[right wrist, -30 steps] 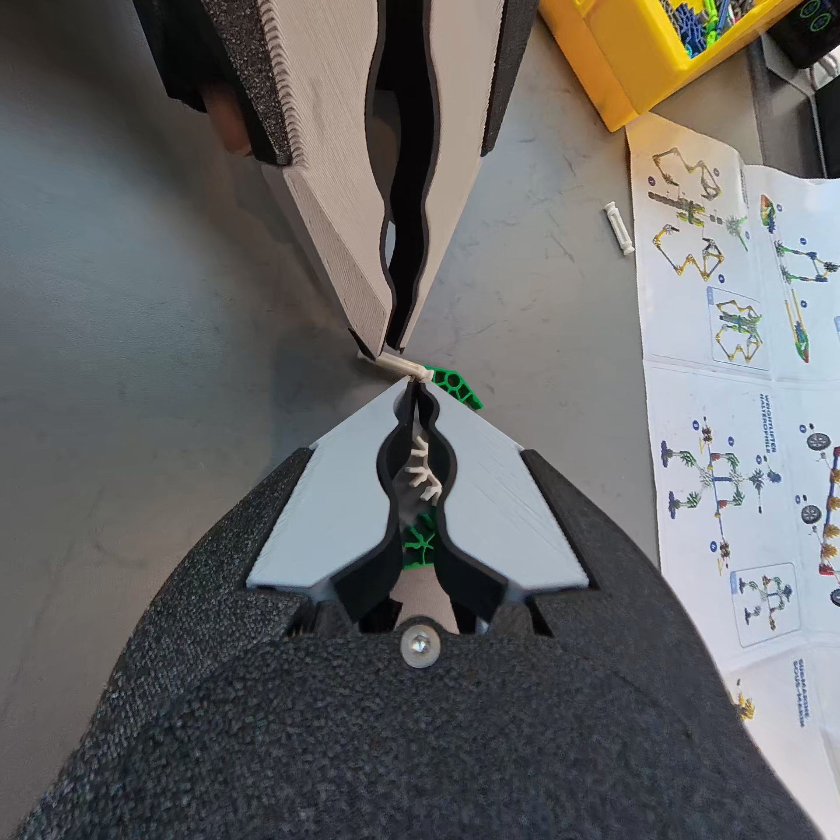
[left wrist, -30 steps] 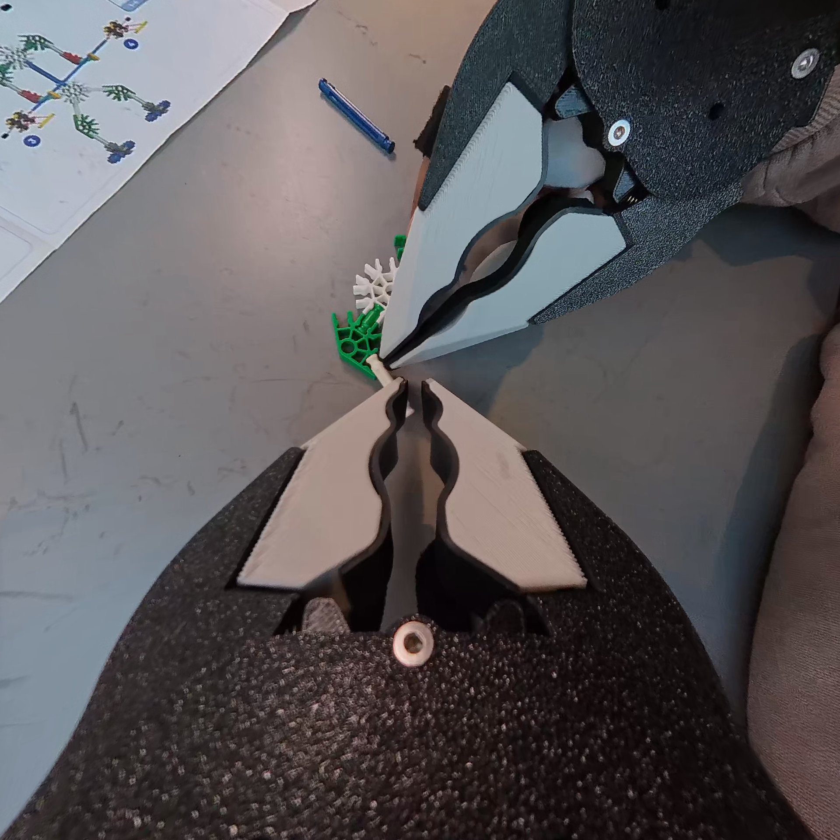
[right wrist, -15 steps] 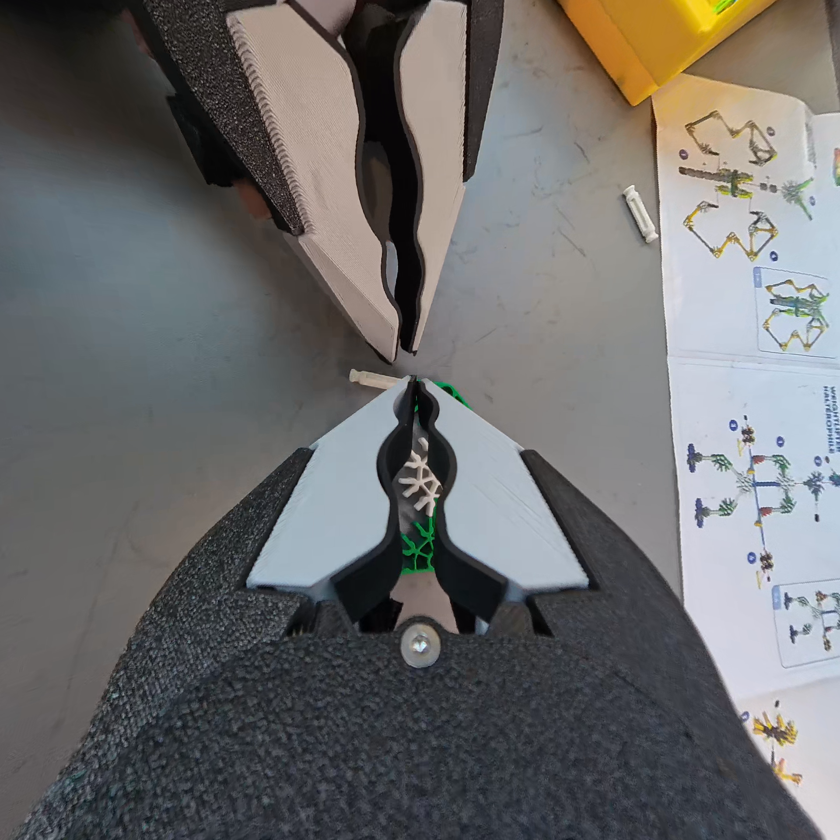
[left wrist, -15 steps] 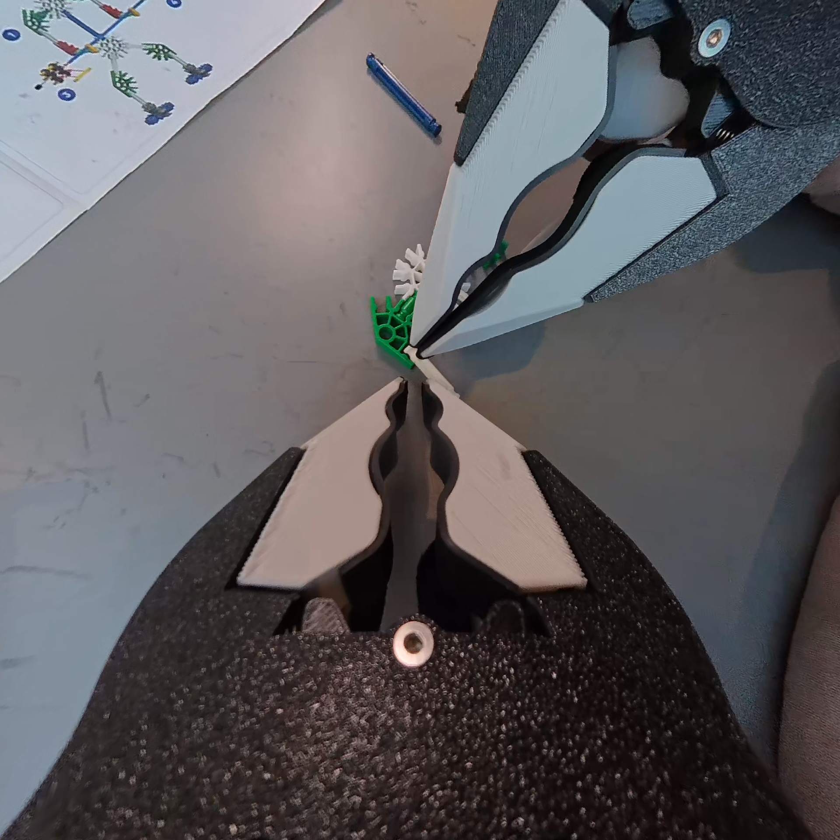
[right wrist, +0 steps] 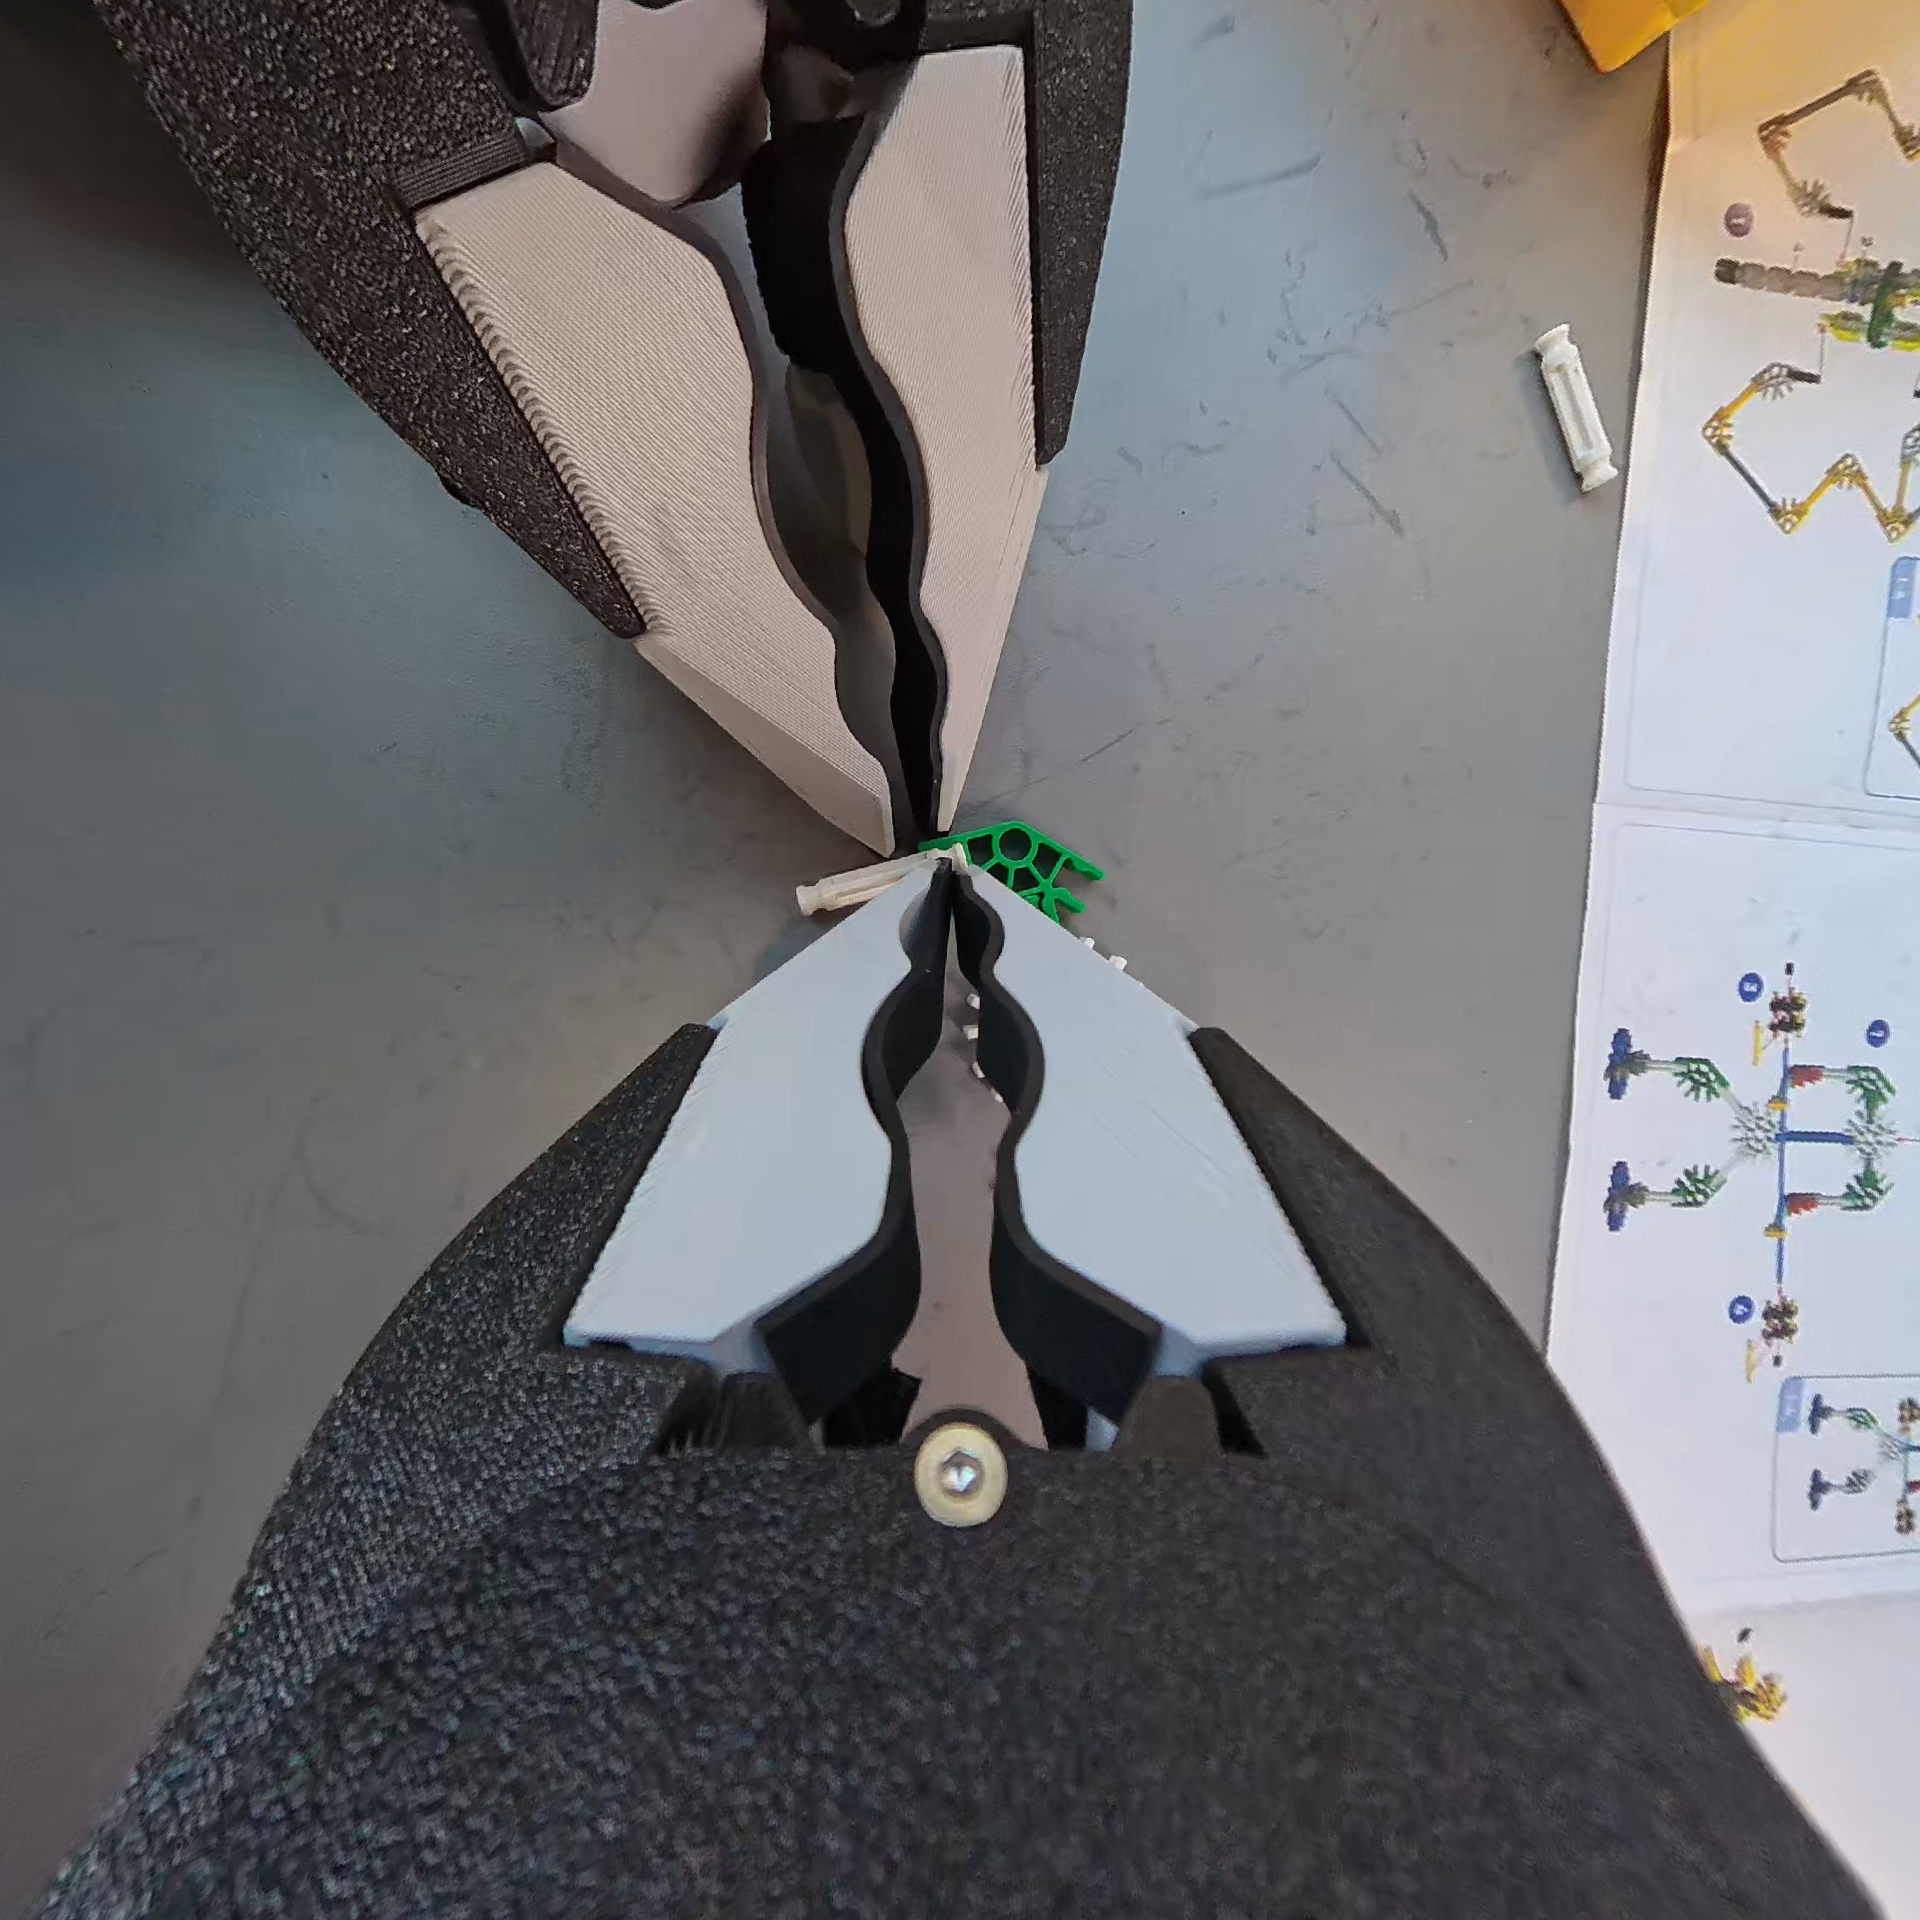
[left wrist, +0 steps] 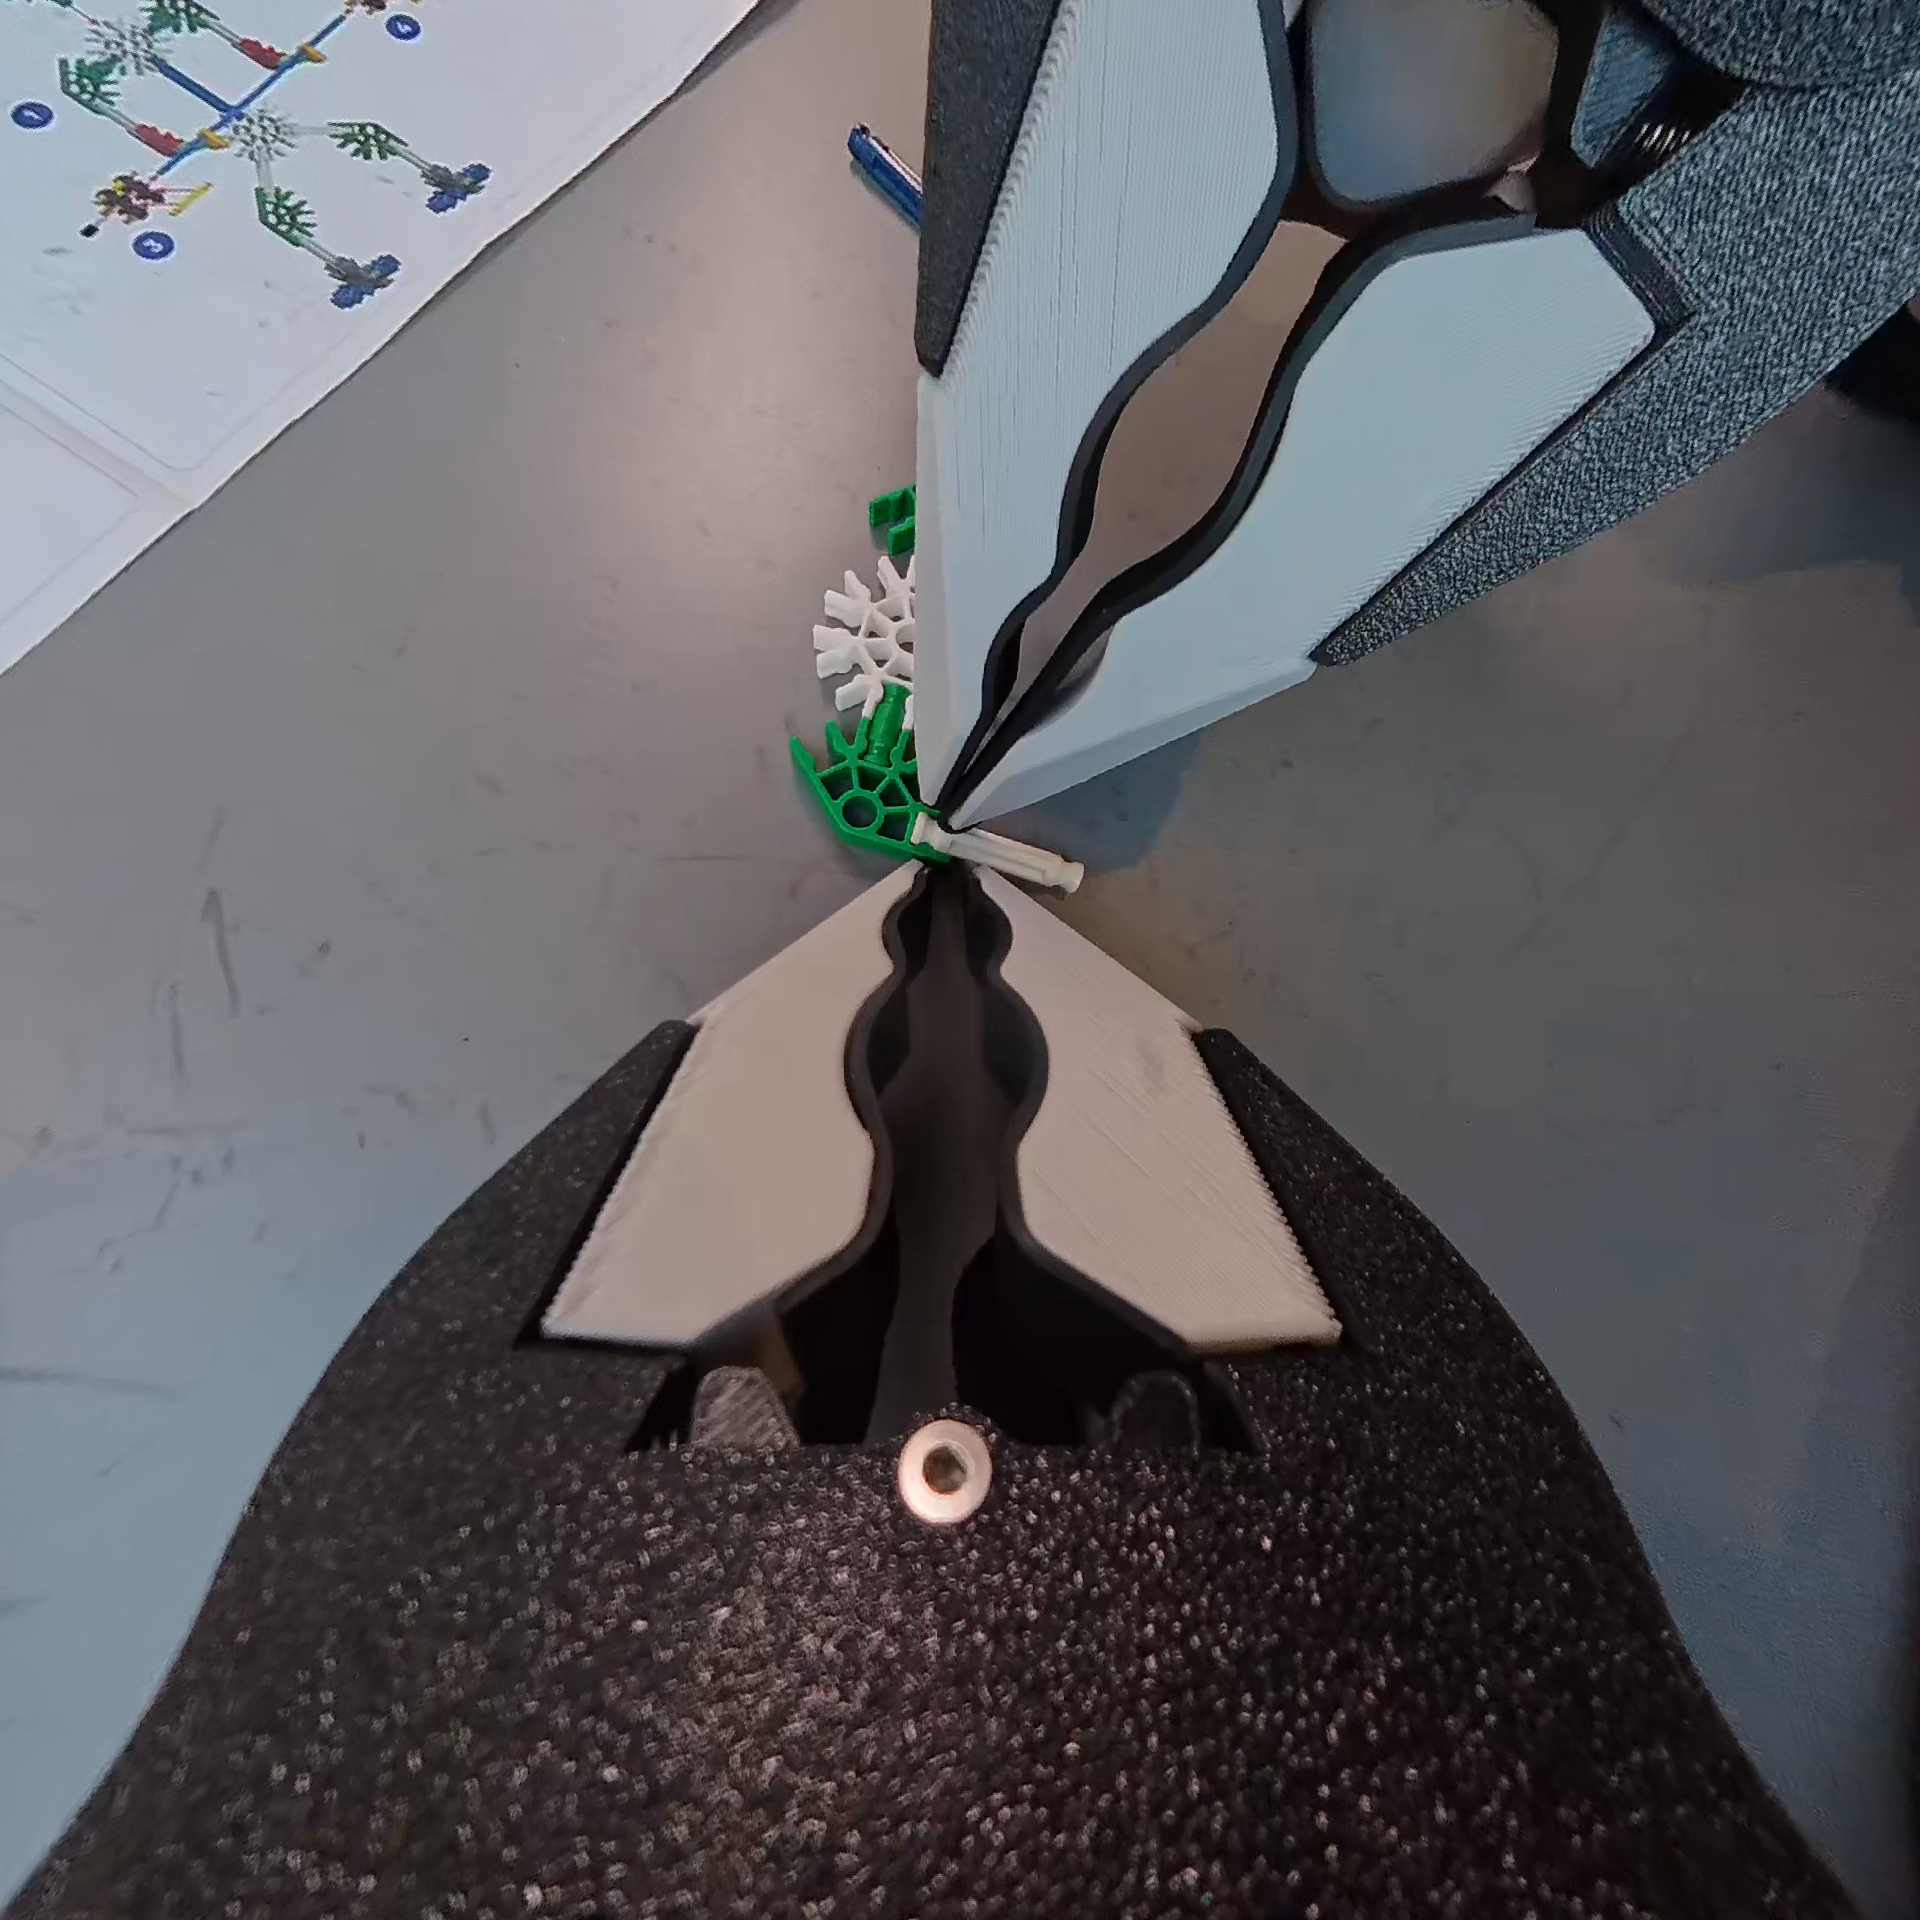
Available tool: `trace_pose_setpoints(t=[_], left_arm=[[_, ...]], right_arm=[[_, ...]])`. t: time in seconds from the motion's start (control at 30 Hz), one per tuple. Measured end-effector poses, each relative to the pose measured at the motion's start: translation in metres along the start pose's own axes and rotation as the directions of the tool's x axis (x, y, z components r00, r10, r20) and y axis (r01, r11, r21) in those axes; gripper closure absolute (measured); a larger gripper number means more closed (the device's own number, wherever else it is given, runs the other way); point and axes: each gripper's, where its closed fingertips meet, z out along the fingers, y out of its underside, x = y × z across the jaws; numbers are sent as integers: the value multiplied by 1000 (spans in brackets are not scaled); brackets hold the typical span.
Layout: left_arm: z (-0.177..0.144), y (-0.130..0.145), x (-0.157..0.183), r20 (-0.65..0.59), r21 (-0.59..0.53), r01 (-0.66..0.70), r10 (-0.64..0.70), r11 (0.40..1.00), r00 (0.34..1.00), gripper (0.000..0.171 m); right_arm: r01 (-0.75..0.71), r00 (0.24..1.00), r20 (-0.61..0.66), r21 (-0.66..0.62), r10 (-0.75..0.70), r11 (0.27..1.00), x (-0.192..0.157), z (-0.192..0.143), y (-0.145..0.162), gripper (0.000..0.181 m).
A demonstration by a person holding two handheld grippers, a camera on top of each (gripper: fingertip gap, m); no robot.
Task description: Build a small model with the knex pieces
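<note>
Grey table, instruction sheet (right wrist: pixel 1766 1039) to side. Right claw (right wrist: pixel 948 878) clamped on green connector (right wrist: pixel 1023 862) with white rod (left wrist: pixel 1013 854) stuck in. Left claw (left wrist: pixel 948 883) nearly together, empty, tips just beside rod. Risk: rod pops out if nudged sideways.

A green fan-shaped connector (left wrist: pixel 864 802) is pinched at the right gripper's (right wrist: pixel 948 871) closed jaws, low over the grey desk (left wrist: pixel 436 727); a short white rod (left wrist: pixel 1013 854) is plugged into its corner, lying nearly level; a white snowflake connector (left wrist: pixel 868 639) is joined behind it; the left gripper's (left wrist: pixel 948 883) nearly closed tips are seen just beside the rod.
</note>
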Motion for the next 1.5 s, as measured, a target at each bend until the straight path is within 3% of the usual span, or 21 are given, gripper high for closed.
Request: trace_pose_setpoints(t=[0.27,0.63,0.93,1.03,1.17,1.27,1.33,1.4,1.5], left_arm=[[0,0,0,-16,4,13,-13,1000,1000,167],[0,0,-2,-7,11,13,-13,1000,1000,171],[0,0,-2,8,2,-12,12,1000,1000,171],[-1,1,-2,2,4,-16,16,1000,1000,170],[-1,0,-4,12,9,-33,33,999,999,166],[-2,-4,-8,42,26,-52,51,998,998,164],[-4,-8,-11,48,51,-42,40,998,998,163],[-6,-12,-15,56,76,-34,29,997,998,162],[-6,-11,-25,90,86,-25,17,996,996,162]], right_arm=[[-18,1000,26,18,17,1000,0,2,-3,181],[-40,995,83,-87,47,995,-3,6,3,181],[-34,996,77,-78,40,996,-2,5,0,181],[-56,997,47,-13,57,998,1,5,-2,181],[-180,984,31,191,177,965,10,-23,-10,156],[-200,977,-42,122,207,972,18,-32,26,129],[-229,972,-42,82,233,970,13,-28,45,124],[-259,964,-46,87,263,962,8,-24,52,136],[-267,957,-87,116,278,957,9,-26,54,168]])
